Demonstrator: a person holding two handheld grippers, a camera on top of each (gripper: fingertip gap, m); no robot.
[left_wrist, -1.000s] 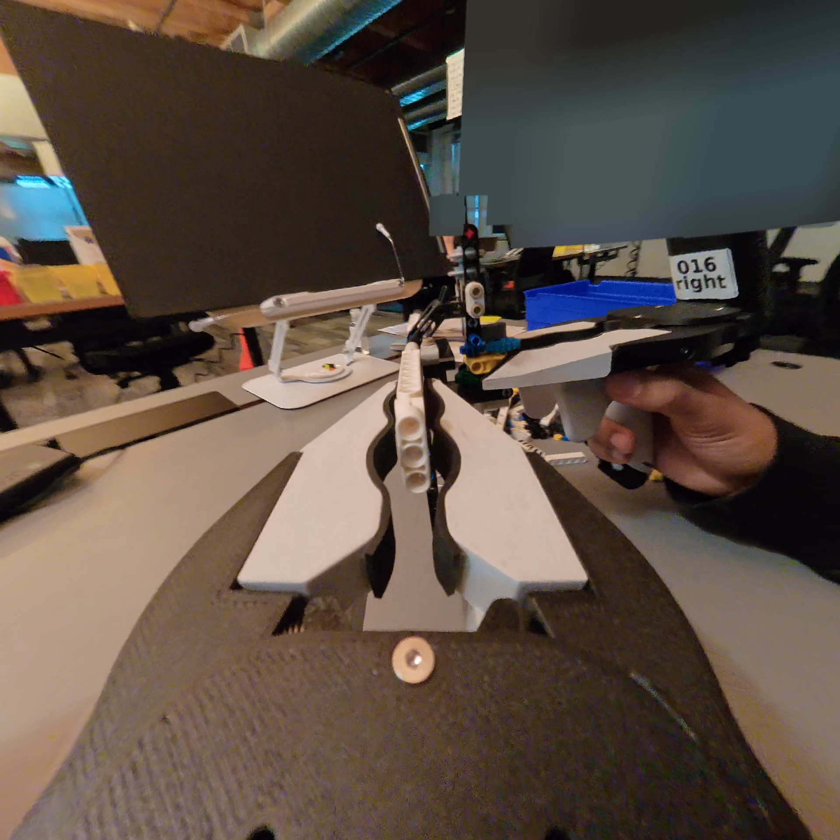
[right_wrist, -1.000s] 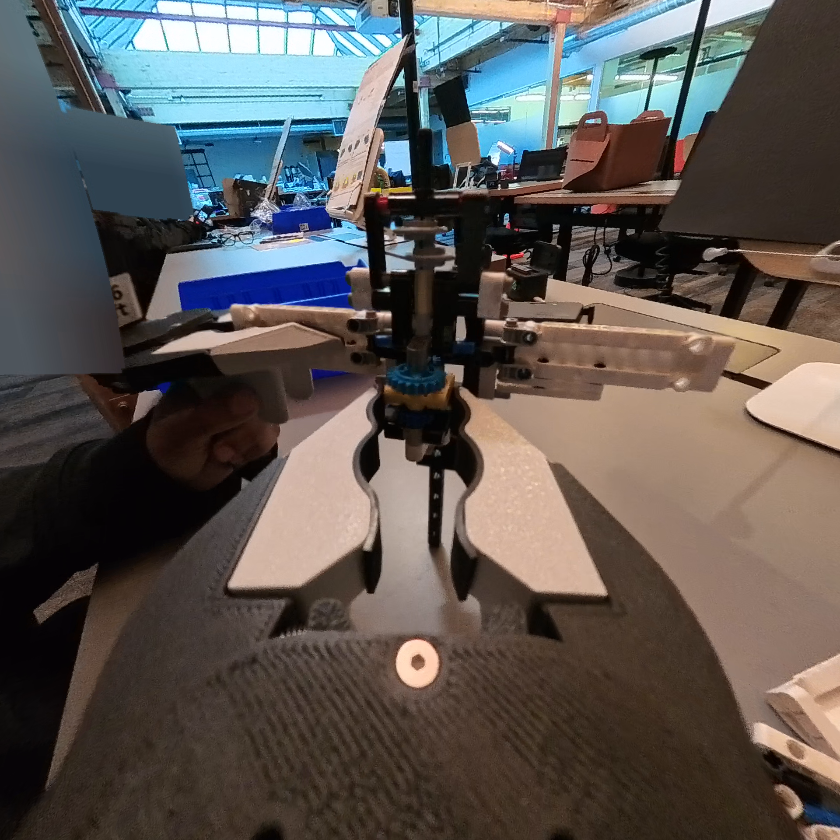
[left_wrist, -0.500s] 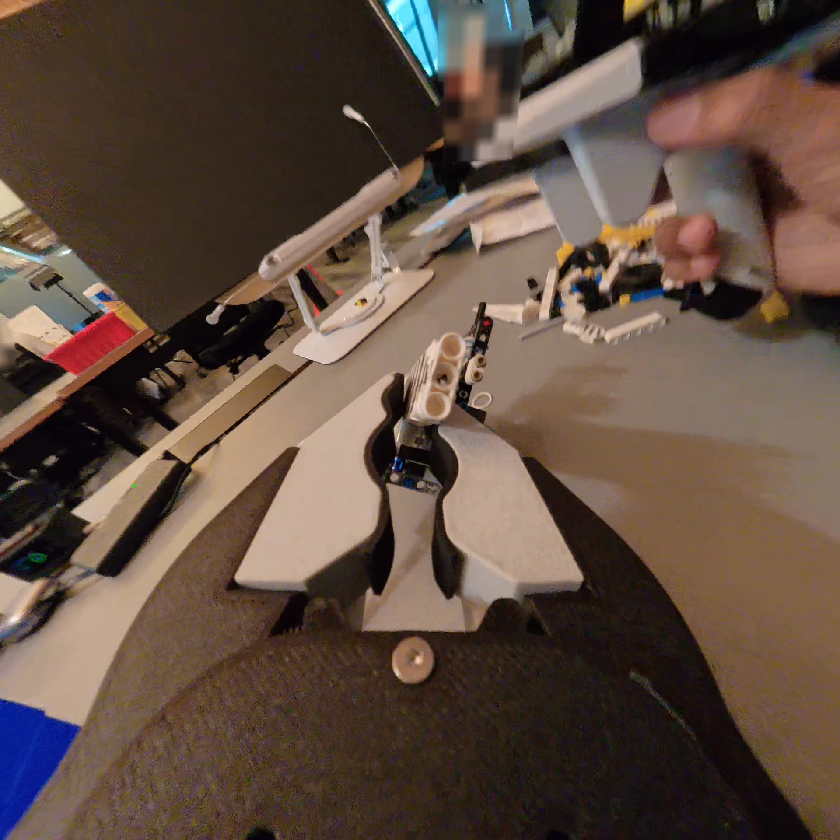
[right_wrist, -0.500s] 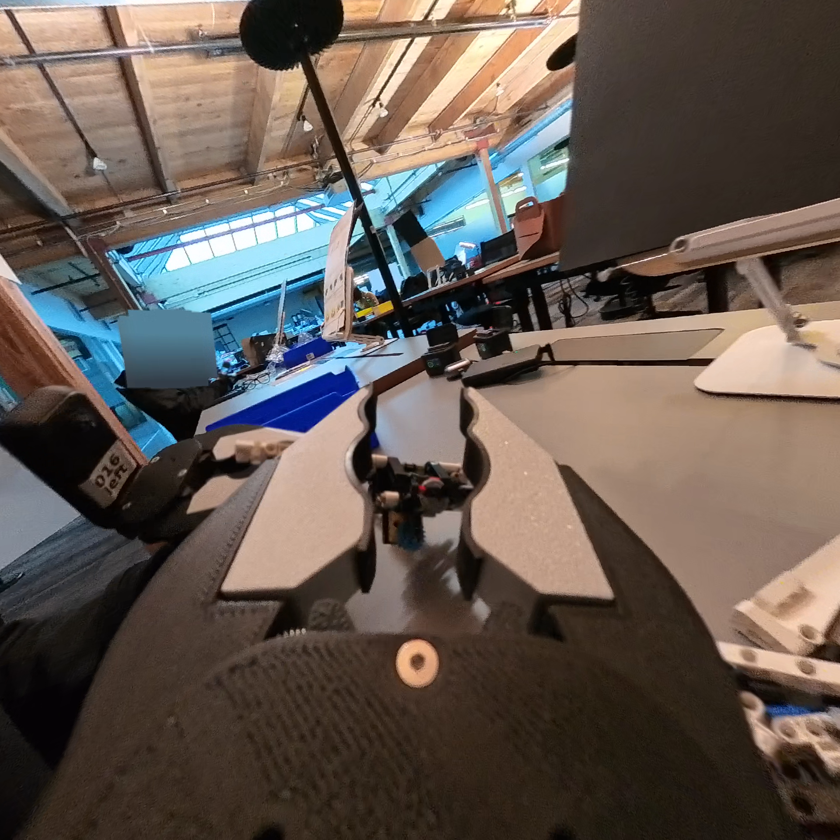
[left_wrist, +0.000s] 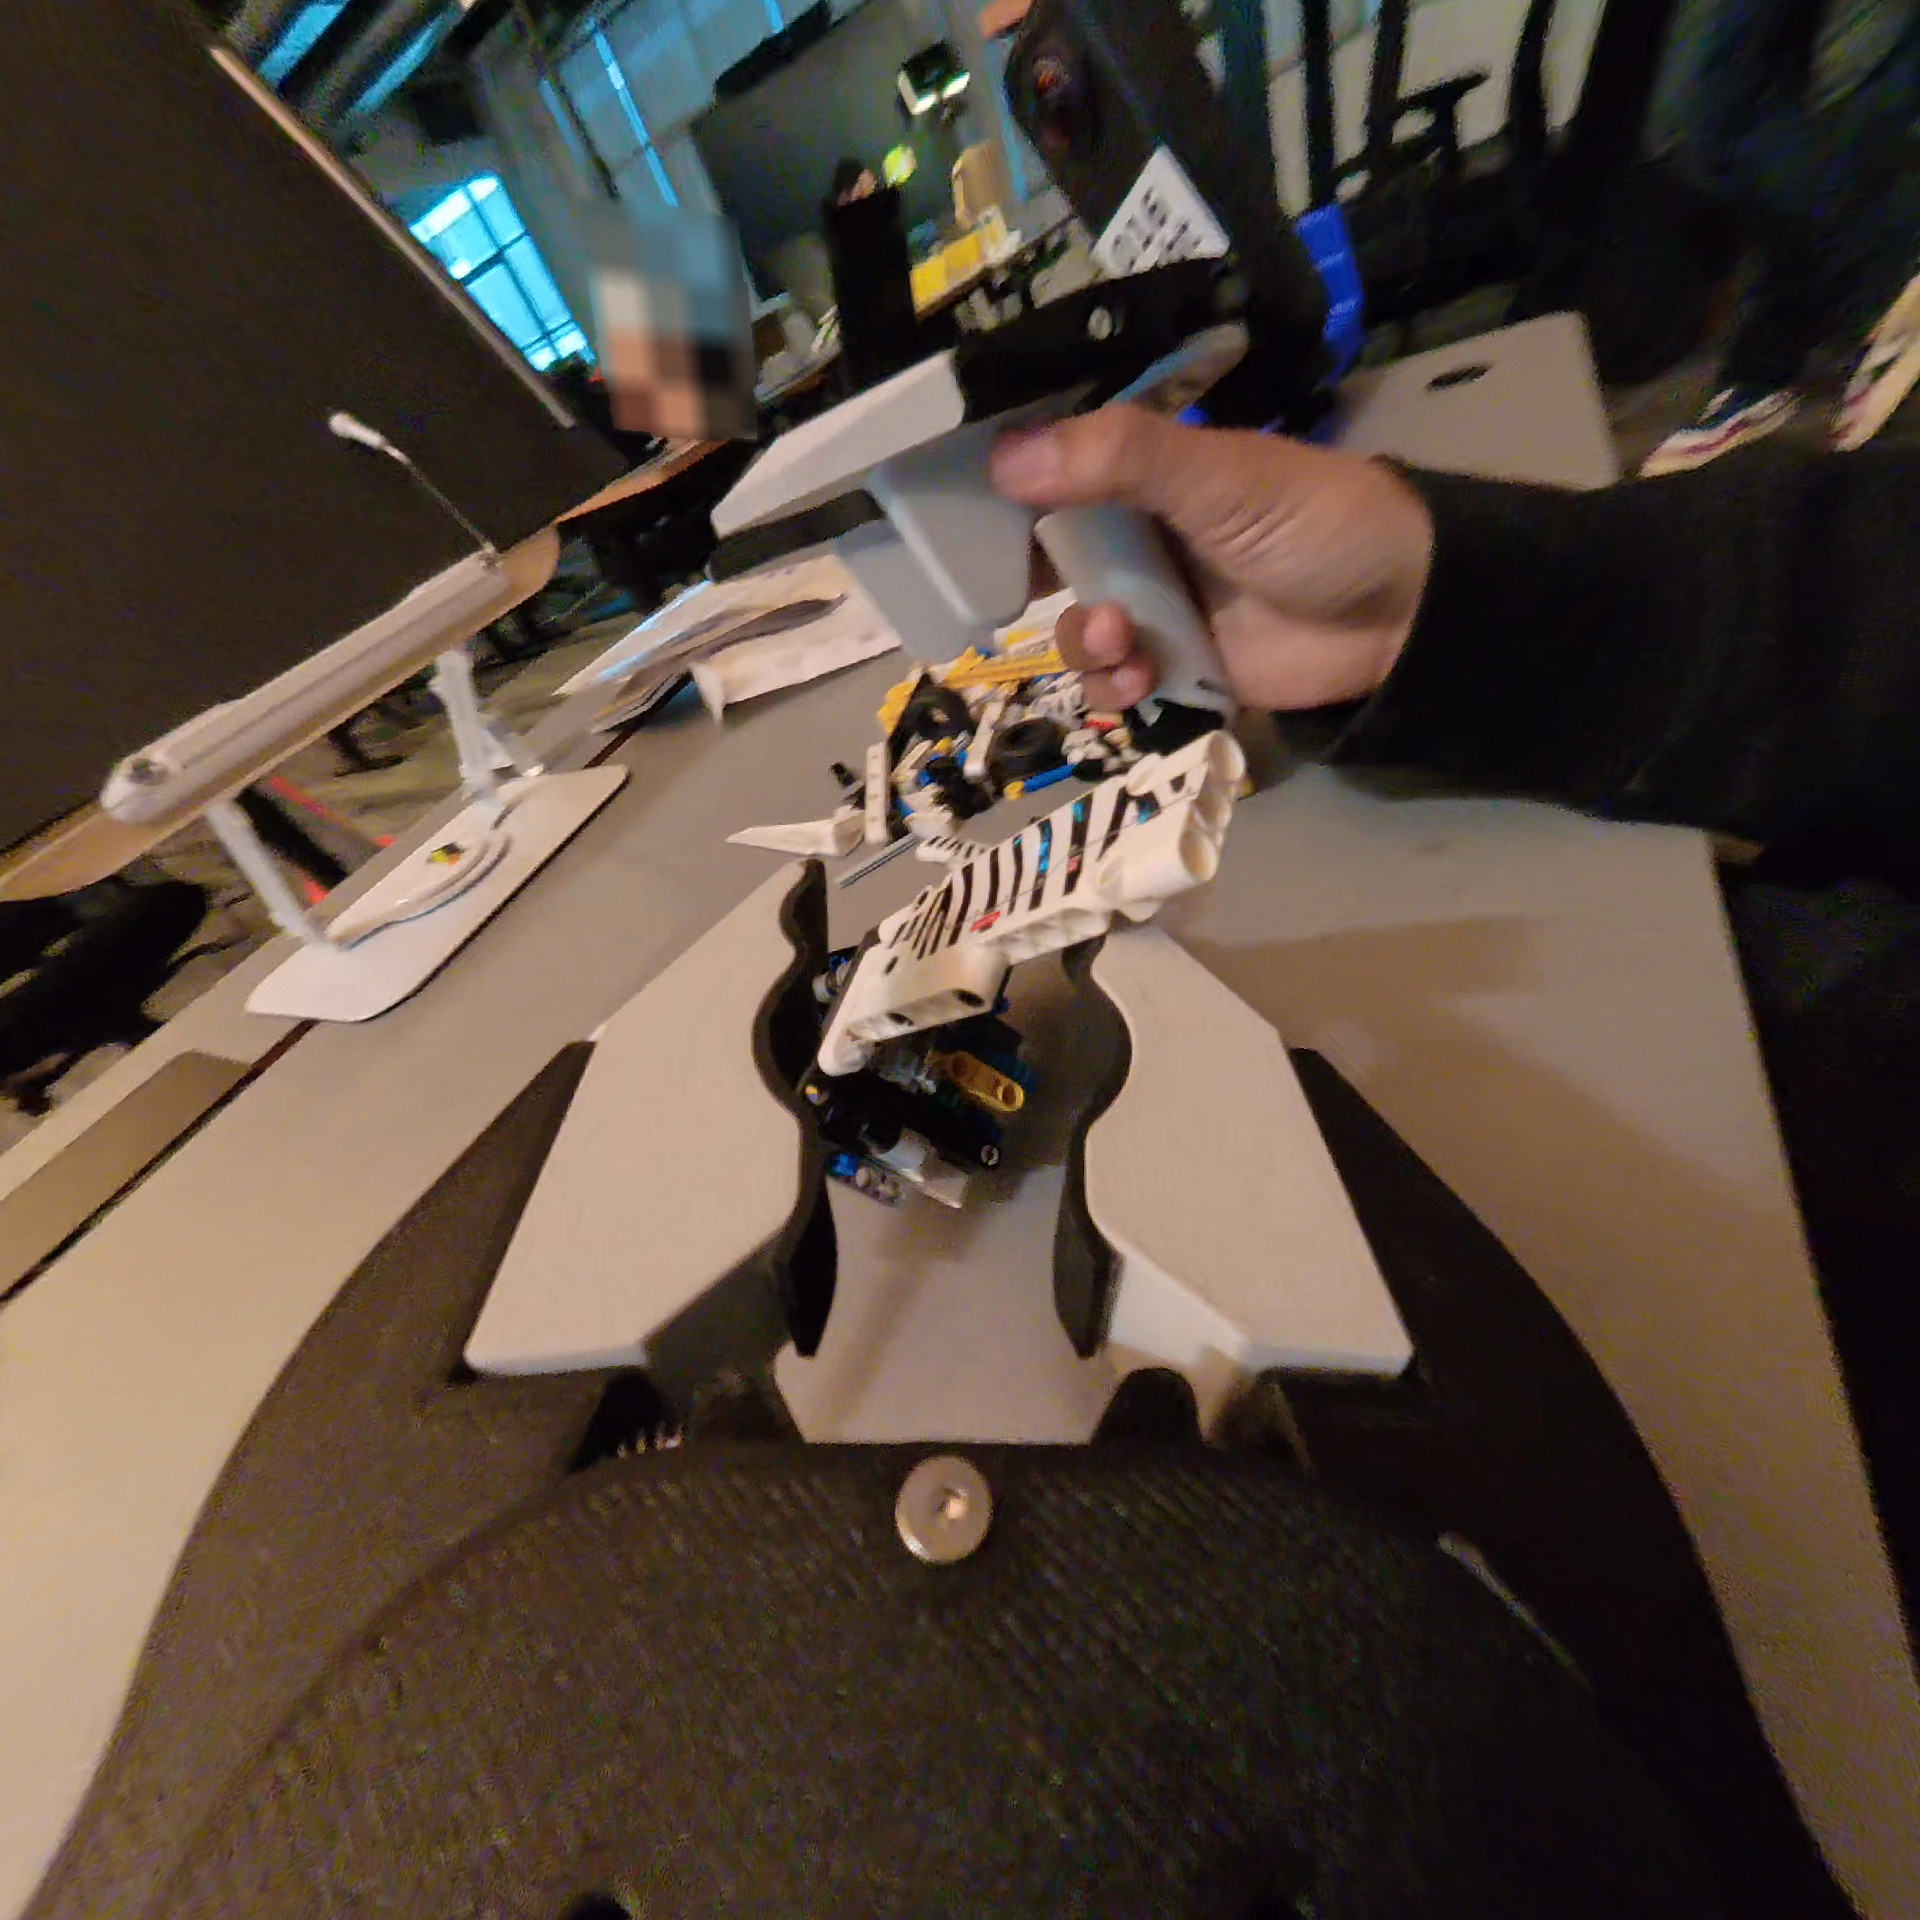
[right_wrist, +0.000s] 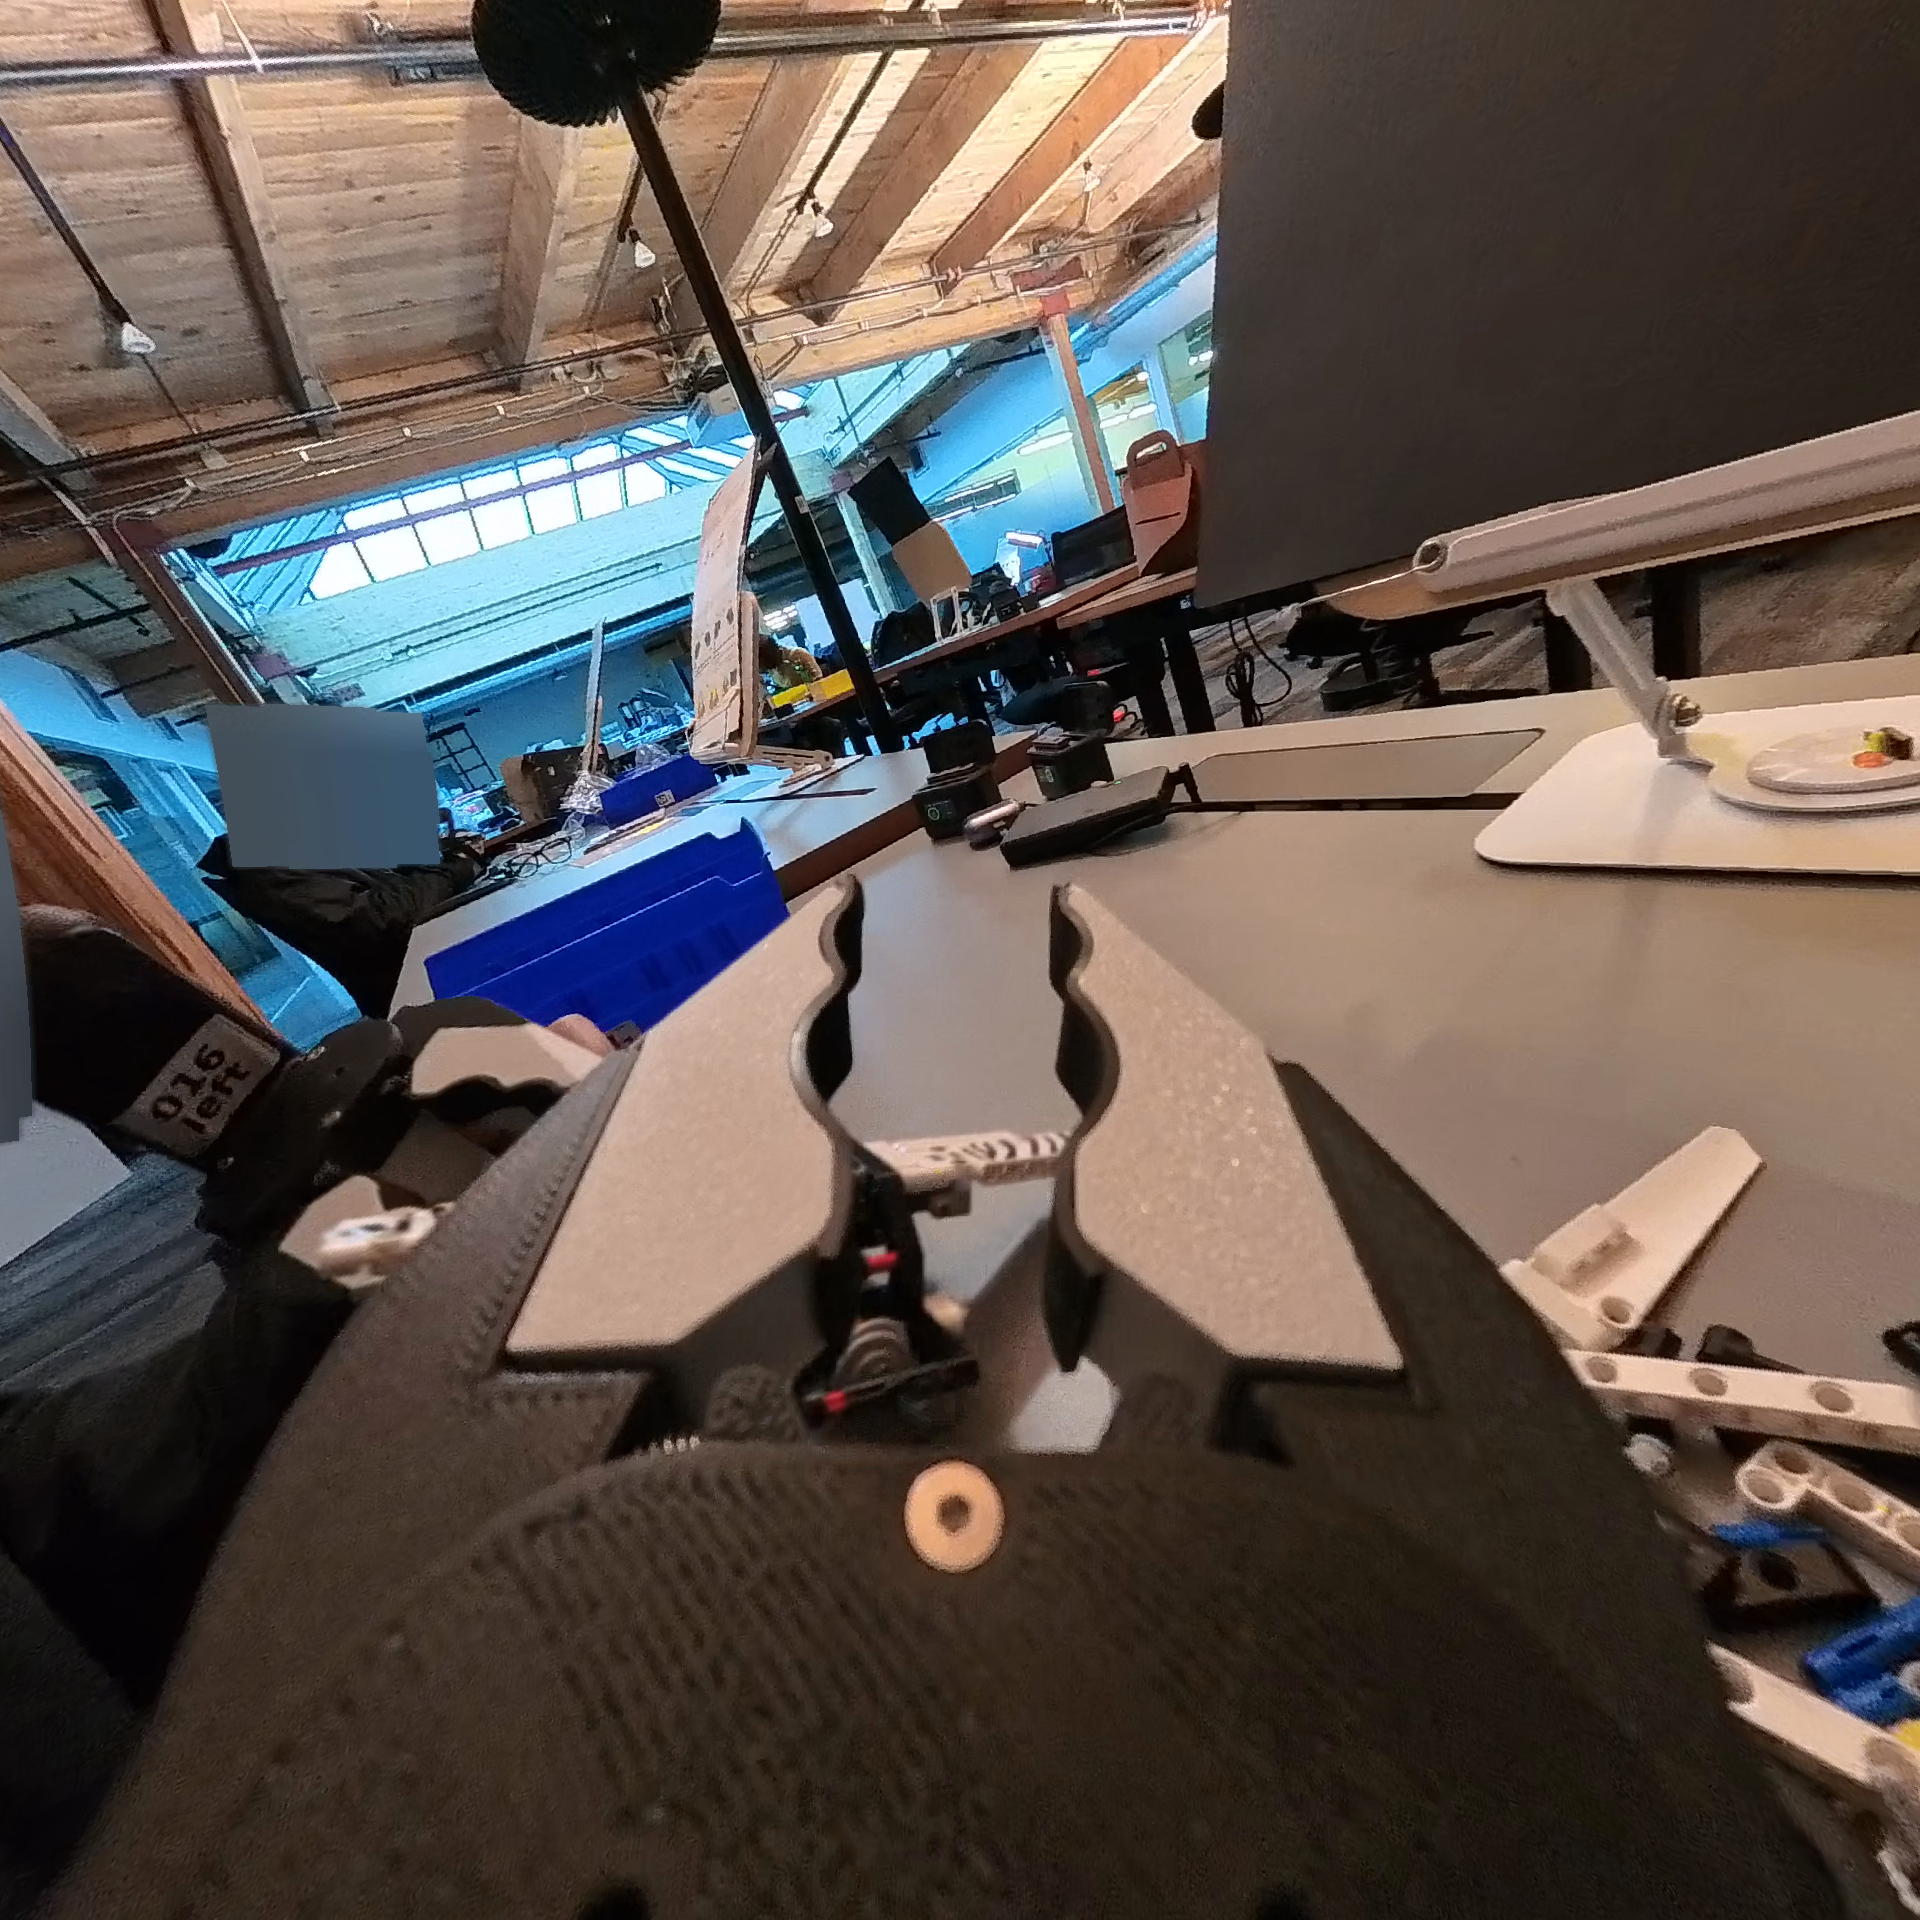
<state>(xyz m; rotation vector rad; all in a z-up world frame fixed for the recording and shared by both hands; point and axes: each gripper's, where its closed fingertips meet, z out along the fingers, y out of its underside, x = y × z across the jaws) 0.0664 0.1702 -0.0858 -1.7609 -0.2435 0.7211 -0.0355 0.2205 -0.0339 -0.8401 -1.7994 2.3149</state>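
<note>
Since half a second ago your left gripper (left_wrist: 951, 935) has spread wide; its jaws were pinched on the white end of the brick model (left_wrist: 977, 977), and now a gap shows on both sides of it.

Left view: the model sits between the spread fingers, striped white panel angled up toward 1 o'clock, dark gear block below it. No pad presses on it. Loose brick pile (left_wrist: 987, 727) at 12 o'clock on the grey table (left_wrist: 1455, 935). Your right hand (left_wrist: 1226, 561) holds the other gripper at 1 o'clock, above the pile.

Right view: your right gripper (right_wrist: 954, 940) is spread too, tips on bare air. The model (right_wrist: 904, 1278) lies low between the finger bases, ungripped. Blue bin (right_wrist: 603, 935) at 10 o'clock, loose bricks (right_wrist: 1714, 1403) at 4 o'clock, lamp base (right_wrist: 1662, 821) at 2 o'clock.
</note>
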